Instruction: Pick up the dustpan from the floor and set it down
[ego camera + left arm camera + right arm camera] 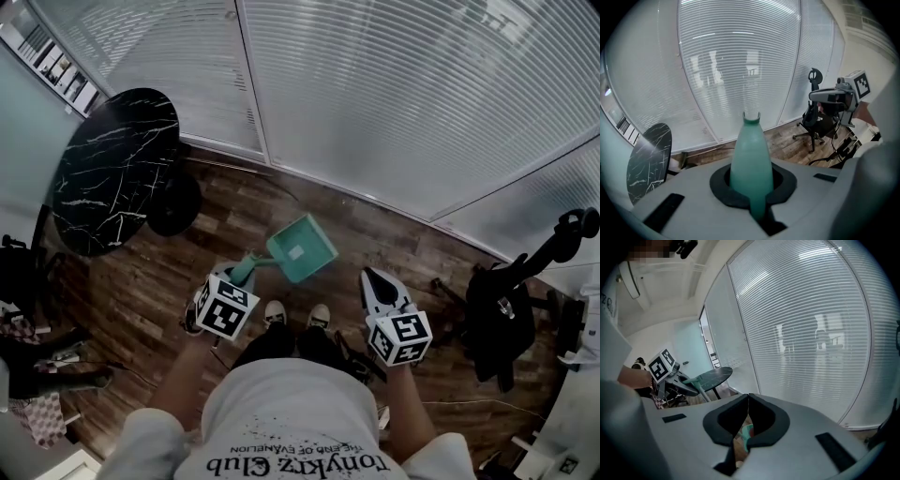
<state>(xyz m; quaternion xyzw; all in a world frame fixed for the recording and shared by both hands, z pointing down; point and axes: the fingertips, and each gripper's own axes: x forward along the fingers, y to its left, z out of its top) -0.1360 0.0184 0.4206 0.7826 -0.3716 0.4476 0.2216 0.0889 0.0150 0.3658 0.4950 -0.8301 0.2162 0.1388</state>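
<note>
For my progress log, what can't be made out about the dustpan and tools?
Head view: whether the dustpan clears the floor; the steep downward look gives no height.
Head view: where the left tool grips, hidden under its marker cube.
Left gripper view: only the handle shows; the rest is out of frame.

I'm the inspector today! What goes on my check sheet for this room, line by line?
Surface: wooden floor.
Job's things: teal dustpan, held by its handle.
Clutter: dark bits at the left edge, too blurry to name.
Claws: left claw shut on the dustpan's handle; right claw shut, empty.
Cables: a few on the floor by the office chair.
Surroundings: walls of blinds, round black table.
</note>
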